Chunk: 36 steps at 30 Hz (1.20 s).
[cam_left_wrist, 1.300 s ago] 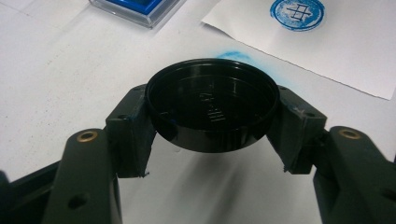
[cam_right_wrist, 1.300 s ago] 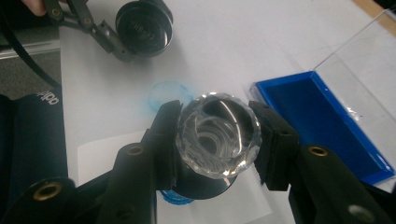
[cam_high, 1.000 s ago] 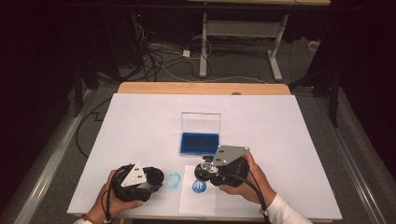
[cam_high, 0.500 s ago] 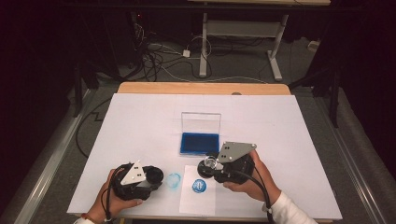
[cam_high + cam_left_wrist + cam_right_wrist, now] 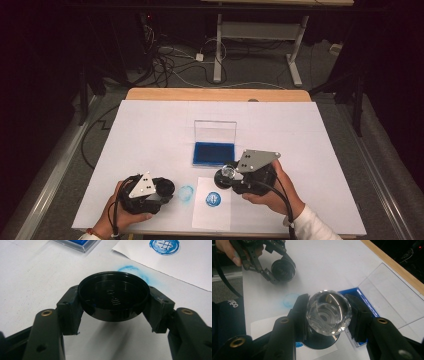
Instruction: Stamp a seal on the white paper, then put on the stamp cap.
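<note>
Black jaws of the left gripper are clamped on a round black cap, held just above the white table cover near its front edge. Just right of it lies a faint blue smudge, then a sheet of paper bearing a round blue print. Above the paper's far right corner, the right gripper is closed tight on a stamp with a clear faceted knob. Behind it sits the blue ink pad, its clear lid standing open.
</note>
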Motion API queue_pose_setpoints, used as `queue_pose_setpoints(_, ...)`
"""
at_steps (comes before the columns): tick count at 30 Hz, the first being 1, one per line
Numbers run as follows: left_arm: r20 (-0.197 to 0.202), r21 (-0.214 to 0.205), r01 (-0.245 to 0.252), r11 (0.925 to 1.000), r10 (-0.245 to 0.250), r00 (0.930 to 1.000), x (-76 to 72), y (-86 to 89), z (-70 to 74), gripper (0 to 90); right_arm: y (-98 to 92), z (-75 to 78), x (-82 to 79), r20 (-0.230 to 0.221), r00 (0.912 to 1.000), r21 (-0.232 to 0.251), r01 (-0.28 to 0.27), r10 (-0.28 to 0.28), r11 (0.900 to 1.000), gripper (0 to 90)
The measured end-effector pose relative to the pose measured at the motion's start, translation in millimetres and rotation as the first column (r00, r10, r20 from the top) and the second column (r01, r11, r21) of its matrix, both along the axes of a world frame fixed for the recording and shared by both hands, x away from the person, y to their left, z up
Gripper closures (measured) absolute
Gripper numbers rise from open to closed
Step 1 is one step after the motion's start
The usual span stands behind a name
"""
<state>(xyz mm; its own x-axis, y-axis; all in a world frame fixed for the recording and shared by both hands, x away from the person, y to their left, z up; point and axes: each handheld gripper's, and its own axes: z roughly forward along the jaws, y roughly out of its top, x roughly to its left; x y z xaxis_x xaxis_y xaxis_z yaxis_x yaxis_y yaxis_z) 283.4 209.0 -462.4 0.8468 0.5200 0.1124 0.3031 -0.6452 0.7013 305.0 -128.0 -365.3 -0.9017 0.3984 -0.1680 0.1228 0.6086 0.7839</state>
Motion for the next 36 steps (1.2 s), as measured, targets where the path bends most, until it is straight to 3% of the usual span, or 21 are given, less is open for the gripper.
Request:
queue_pose_setpoints(10, -0.004, 0.003, -0.002, 1.0000, 0.002, 1.0000, -0.5, -0.3, -1.2, 36.6, -2.9, 2.8, -1.0, 0.008, 1.0000, 0.016, 0.003, -0.003, 0.9999, 57.2)
queue_pose_setpoints(20, -0.005, -0.013, 0.021, 0.9997, -0.021, 0.9998, 2.8, -12.7, 0.1, 36.6, -8.9, 8.2, -3.4, 0.020, 0.9997, 0.043, 0.014, -0.015, 0.9990, 57.2)
queue_pose_setpoints(25, 0.011, -0.062, 0.054, 0.9966, -0.053, 0.9985, 2.1, -27.4, 6.3, 36.7, -9.0, 13.2, -8.0, 0.036, 0.9993, 0.060, 0.007, -0.010, 0.9982, 57.2)
queue_pose_setpoints(28, 0.001, -0.107, 0.089, 0.9902, -0.090, 0.9960, 1.7, -38.5, 10.5, 36.7, -9.8, 15.6, -9.4, 0.040, 0.9992, 0.078, 0.005, -0.008, 0.9970, 57.2)
queue_pose_setpoints(36, -0.014, -0.139, 0.135, 0.9810, -0.138, 0.9903, 2.6, -59.8, 12.1, 36.7, -5.5, 16.1, -11.8, 0.030, 0.9995, 0.091, -0.012, 0.009, 0.9958, 57.3)
